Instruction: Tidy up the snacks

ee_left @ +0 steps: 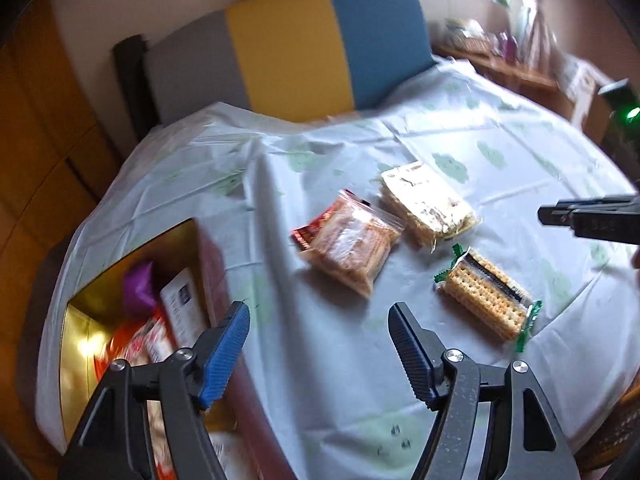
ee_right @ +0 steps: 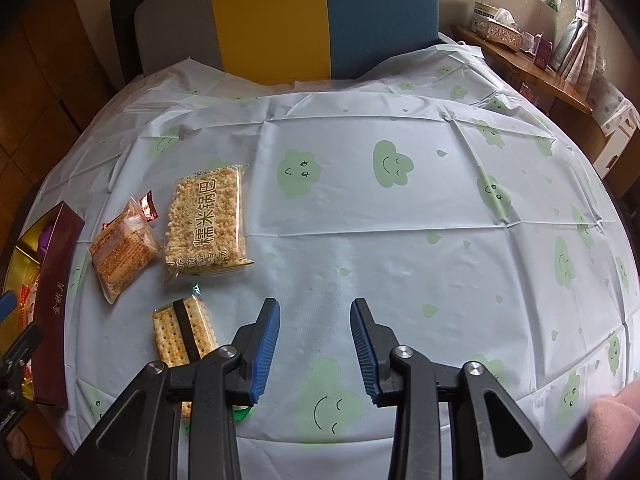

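Three snack packs lie on the table. A red-edged cracker bag (ee_left: 347,242) (ee_right: 122,249) is on the left, a rice crisp pack (ee_left: 428,204) (ee_right: 210,224) is behind it, and a green-edged cracker pack (ee_left: 486,294) (ee_right: 182,330) is nearest. A dark red box with a gold inside (ee_left: 132,280) (ee_right: 54,308) holds several snacks at the table's left edge. My left gripper (ee_left: 318,322) is open and empty, above the cloth between the box and the packs. My right gripper (ee_right: 314,320) is open and empty, just right of the green-edged pack; its side shows in the left wrist view (ee_left: 552,214).
A pale tablecloth with green clouds (ee_right: 400,220) covers the round table. A chair with a grey, yellow and blue back (ee_right: 280,20) stands at the far side. A wooden shelf with boxes (ee_right: 520,56) is at the back right.
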`<act>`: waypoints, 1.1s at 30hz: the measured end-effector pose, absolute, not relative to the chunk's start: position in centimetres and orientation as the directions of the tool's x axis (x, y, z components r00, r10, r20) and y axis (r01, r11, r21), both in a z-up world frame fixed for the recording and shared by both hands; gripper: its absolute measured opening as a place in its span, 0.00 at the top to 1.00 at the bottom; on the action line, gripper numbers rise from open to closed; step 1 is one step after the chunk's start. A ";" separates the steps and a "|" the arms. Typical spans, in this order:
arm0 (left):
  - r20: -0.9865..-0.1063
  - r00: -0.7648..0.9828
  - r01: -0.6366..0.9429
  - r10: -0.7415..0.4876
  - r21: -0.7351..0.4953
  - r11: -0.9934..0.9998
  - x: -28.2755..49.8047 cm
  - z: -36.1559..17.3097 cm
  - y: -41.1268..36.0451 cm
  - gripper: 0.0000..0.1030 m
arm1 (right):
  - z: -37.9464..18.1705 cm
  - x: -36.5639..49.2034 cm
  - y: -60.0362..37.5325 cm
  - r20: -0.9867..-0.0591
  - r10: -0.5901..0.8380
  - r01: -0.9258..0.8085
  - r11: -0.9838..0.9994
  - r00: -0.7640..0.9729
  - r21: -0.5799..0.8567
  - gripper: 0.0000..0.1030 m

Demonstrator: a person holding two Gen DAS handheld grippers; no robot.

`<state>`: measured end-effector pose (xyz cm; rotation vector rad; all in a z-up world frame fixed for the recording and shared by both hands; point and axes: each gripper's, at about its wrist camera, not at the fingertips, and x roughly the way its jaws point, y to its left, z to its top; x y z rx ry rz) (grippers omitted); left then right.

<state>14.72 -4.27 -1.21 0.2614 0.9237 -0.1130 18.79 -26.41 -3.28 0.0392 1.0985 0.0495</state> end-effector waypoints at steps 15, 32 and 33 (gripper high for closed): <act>-0.866 0.499 0.386 -0.022 0.199 0.901 22.6 -5.6 -7.7 0.12 | -3.3 19.0 -26.4 -0.889 0.088 -0.034 0.996 0.449 0.081 0.64; -0.865 0.501 0.370 0.024 0.238 0.898 20.3 -7.0 -9.0 0.42 | -3.3 19.3 -26.7 -0.888 0.083 -0.025 0.996 0.453 0.080 0.64; -0.869 0.494 0.355 0.023 0.227 0.907 19.7 -6.8 -8.9 0.41 | -3.3 19.3 -26.7 -0.888 0.084 -0.026 0.996 0.452 0.081 0.64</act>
